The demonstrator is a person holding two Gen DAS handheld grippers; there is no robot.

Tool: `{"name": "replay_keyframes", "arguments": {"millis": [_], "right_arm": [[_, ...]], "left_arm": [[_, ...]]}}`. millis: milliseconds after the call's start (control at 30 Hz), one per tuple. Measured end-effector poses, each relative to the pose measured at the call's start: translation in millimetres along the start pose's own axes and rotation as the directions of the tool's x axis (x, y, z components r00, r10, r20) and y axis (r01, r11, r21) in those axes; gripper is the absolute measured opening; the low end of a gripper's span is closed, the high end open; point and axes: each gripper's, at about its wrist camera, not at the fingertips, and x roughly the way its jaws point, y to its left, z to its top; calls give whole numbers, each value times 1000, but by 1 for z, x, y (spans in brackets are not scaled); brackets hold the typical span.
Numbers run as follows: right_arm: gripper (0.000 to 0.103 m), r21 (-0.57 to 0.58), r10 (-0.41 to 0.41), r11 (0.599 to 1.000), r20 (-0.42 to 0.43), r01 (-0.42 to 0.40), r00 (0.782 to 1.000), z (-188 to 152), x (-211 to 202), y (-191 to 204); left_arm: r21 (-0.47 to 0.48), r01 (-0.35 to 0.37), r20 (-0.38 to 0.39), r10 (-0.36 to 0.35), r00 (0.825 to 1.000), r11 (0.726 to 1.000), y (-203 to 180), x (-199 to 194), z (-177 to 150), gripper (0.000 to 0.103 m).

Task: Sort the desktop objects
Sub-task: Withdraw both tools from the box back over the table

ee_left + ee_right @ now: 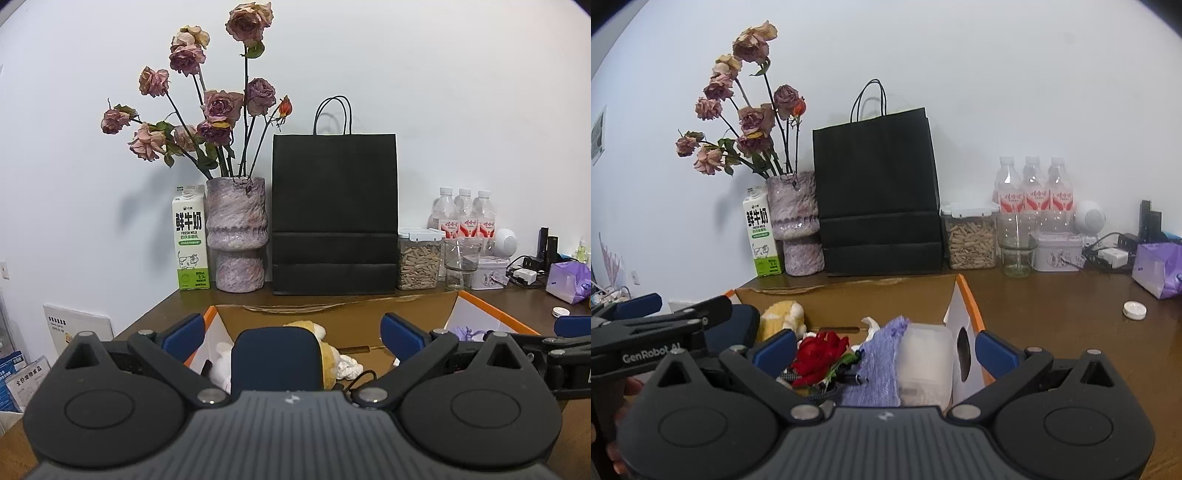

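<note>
Against the pale wall we see a black paper bag (334,214) and a vase (236,234) on the brown desk (1052,310). Our left gripper (291,334) and right gripper (886,349) both hang spread wide, gripping nothing, over the cardboard box (886,299), which holds a yellow plush toy (781,317), red flower (820,356) and purple cloth (879,365).

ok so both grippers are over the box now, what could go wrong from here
1. The left gripper and right gripper hang close together above the cardboard box; they could knock each other.
2. The box is already crowded: red flower, purple cloth, plush toy. A reach for one may snag another.
3. The small white cap lies alone on the desk and may be missed.
</note>
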Motion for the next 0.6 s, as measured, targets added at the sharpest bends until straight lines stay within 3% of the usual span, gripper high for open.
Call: {"name": "replay_keyframes", "arguments": {"millis": [600], "right_arm": [[103, -85, -17, 996, -17, 15, 1000, -39, -45, 16]], "left_arm": [[31, 20, 22, -21, 1000, 999, 4, -50, -26, 103]]}}
